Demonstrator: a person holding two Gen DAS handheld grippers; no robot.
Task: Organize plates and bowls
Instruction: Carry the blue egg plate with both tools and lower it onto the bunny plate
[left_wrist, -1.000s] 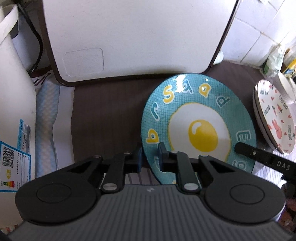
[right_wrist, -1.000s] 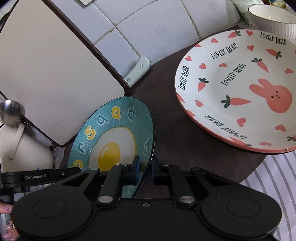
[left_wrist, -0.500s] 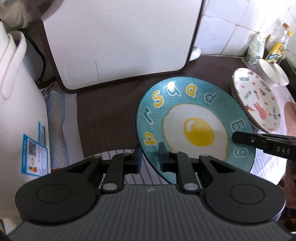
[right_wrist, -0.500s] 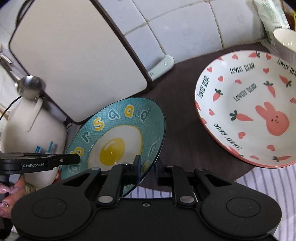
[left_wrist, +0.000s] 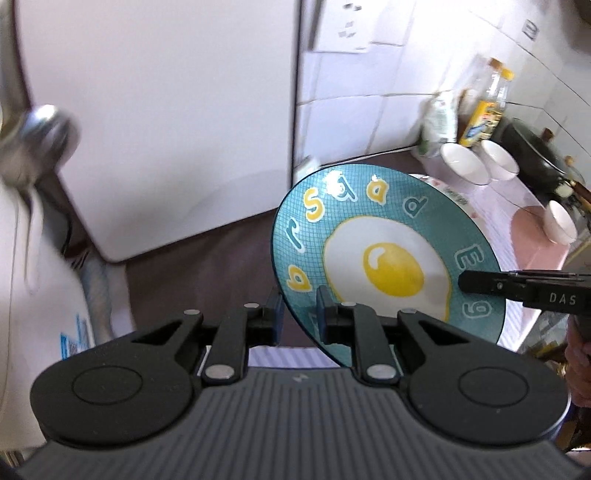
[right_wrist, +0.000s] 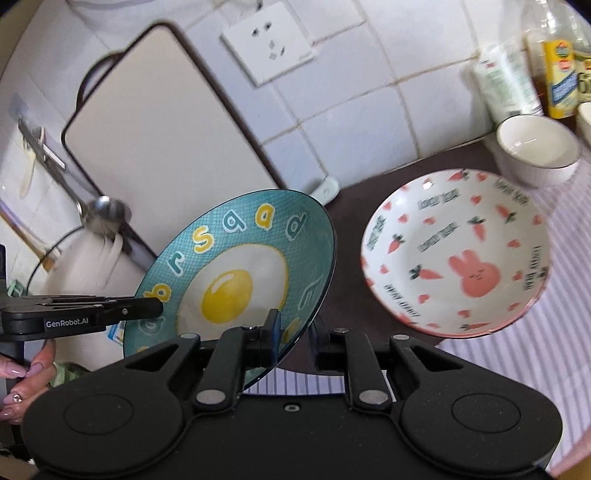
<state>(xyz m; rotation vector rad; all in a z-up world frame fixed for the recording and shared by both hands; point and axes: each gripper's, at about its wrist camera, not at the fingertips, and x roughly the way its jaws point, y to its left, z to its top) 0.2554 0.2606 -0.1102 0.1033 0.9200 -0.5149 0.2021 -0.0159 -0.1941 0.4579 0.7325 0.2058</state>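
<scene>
Two grippers shared the egg plate (right_wrist: 240, 266), which hung tilted above the dark counter (right_wrist: 343, 295) and clear of it. The step in hand looked like a carry toward the bunny plate (right_wrist: 454, 254) for stacking. To do it well, both hands would need to travel at one pace and keep one spacing, so that neither grip twisted or dragged the rim. The tilt ought to be levelled before any descent. The plate ought to come down gently, centred over the bunny plate, with neither grip let go until it sat firm. The left gripper (left_wrist: 299, 314) was pinched narrow on the rim nearest its camera, one finger under the plate and one on the printed face. The right gripper (right_wrist: 295, 336) was likewise drawn narrow over the opposite rim, one finger on the face and one behind. The plate lay straight ahead of each gripper, its egg turned up toward both cameras. The bunny plate rested on the counter to the right of the right gripper, with a white bowl (right_wrist: 535, 147) beyond it near the wall.
</scene>
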